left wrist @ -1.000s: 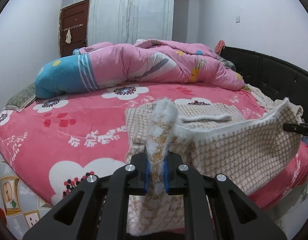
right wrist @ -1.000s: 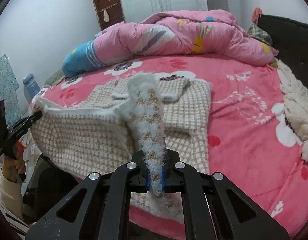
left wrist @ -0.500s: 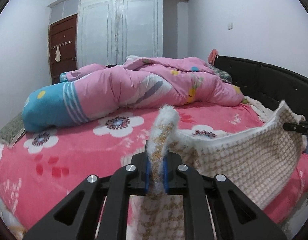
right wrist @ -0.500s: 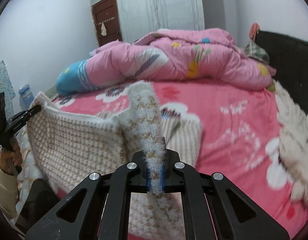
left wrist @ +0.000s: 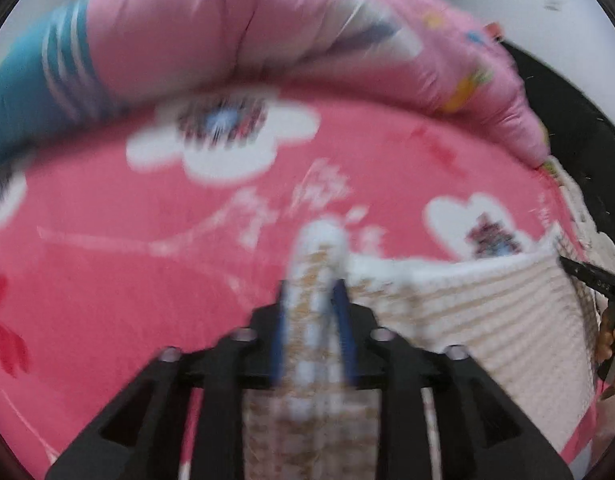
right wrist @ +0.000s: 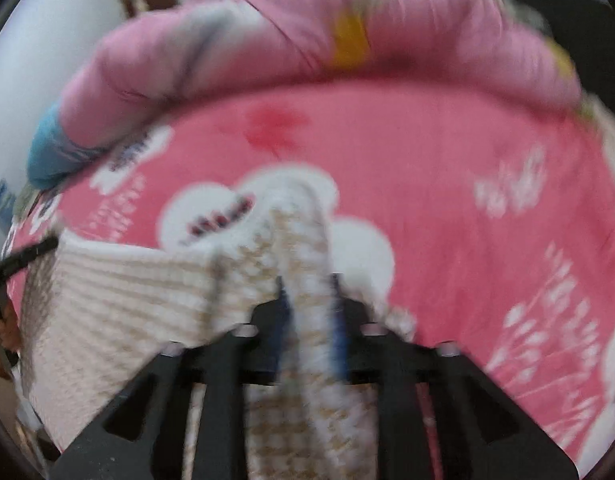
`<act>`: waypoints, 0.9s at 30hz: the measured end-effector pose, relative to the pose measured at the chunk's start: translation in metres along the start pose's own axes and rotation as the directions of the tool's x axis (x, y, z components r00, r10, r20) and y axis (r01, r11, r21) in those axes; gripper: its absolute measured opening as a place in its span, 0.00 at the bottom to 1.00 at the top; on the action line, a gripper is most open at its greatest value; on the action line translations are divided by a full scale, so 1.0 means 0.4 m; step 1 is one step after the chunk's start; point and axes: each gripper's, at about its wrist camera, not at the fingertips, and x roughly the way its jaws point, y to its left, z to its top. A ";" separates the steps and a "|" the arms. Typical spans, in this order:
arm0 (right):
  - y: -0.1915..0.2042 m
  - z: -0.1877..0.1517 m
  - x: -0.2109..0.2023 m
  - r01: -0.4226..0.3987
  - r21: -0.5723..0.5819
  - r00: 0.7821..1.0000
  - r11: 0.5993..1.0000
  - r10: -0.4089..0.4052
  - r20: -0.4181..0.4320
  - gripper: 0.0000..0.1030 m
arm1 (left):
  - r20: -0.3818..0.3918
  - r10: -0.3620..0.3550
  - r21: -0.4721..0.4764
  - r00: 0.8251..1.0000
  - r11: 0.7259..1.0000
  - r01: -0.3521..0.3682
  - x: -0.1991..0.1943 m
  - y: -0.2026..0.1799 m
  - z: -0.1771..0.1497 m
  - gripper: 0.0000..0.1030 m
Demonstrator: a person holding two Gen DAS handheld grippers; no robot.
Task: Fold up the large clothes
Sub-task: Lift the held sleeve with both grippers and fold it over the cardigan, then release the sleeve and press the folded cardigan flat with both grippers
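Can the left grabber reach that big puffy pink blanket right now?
Probably not yet. The left gripper is shut on the fuzzy beige-and-white checked knit garment, and bare pink flowered bedsheet lies between it and the puffy pink quilt.

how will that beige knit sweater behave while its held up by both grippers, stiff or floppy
Probably floppy: the sweater sags between the left gripper and right gripper. Likely not slippery: its fuzzy knit bunches thickly between the closed jaws.

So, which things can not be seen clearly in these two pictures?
- Knit garment: weave smeared by motion blur, both views; lower part hidden behind the left gripper and right gripper.
- Flower print on the bedspread: blurred.
- Quilt: top cut off by the lens edge.
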 end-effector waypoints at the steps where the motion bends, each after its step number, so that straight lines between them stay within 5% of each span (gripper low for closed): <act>1: -0.026 -0.005 -0.013 -0.022 0.041 1.000 0.999 0.021 0.021 0.52 | 0.002 0.002 -0.023 1.000 1.000 -0.002 0.003 0.021 -0.004 0.44; 2: -0.050 -0.008 -0.039 -0.039 0.078 0.998 0.996 0.035 0.050 0.59 | 0.033 0.012 -0.043 0.999 0.999 -0.011 -0.013 0.042 -0.004 0.51; 6: -0.043 -0.012 -0.142 0.024 0.053 0.986 0.998 -0.032 0.162 0.62 | 0.182 0.044 -0.052 0.982 0.998 -0.035 -0.110 0.062 0.009 0.53; 8: -0.002 -0.001 -0.155 -0.022 0.007 0.982 1.000 0.021 0.186 0.62 | 0.218 -0.038 -0.014 0.975 0.999 0.042 -0.132 0.031 0.018 0.53; 12: 0.069 0.026 -0.066 -0.176 0.005 0.980 0.984 0.175 0.092 0.60 | 0.047 -0.204 0.078 0.978 0.977 0.200 -0.039 -0.081 0.014 0.63; 14: 0.053 0.032 0.008 -0.164 0.079 0.986 0.983 0.163 0.026 0.58 | -0.030 -0.128 0.088 0.991 0.988 0.130 0.036 -0.111 -0.002 0.65; 17: -0.037 0.037 0.013 -0.102 0.228 0.995 0.968 0.102 0.013 0.29 | 0.024 -0.106 -0.008 0.994 0.994 0.107 0.041 -0.065 -0.001 0.66; 18: -0.056 0.036 -0.006 -0.084 0.254 0.996 0.964 0.080 0.028 0.35 | 0.056 -0.056 -0.044 0.997 0.997 0.059 0.019 -0.045 0.004 0.66; 20: -0.080 0.025 -0.085 0.071 0.250 0.994 0.966 -0.091 0.068 0.58 | 0.118 0.007 -0.102 0.993 0.995 0.005 -0.036 -0.001 0.009 0.67; 21: -0.075 0.016 -0.121 0.097 0.220 0.988 0.971 -0.120 0.092 0.59 | 0.130 0.030 -0.117 0.991 0.993 -0.014 -0.060 0.013 0.009 0.67; 24: -0.026 -0.040 -0.234 0.020 0.133 0.991 0.991 -0.037 0.127 0.59 | 0.185 0.029 -0.077 0.982 0.997 -0.015 -0.141 0.006 -0.009 0.67; 27: 0.105 -0.124 -0.272 -0.085 -0.034 0.992 0.996 0.088 0.092 0.62 | 0.201 -0.087 0.076 0.976 0.994 0.073 -0.210 -0.105 -0.074 0.69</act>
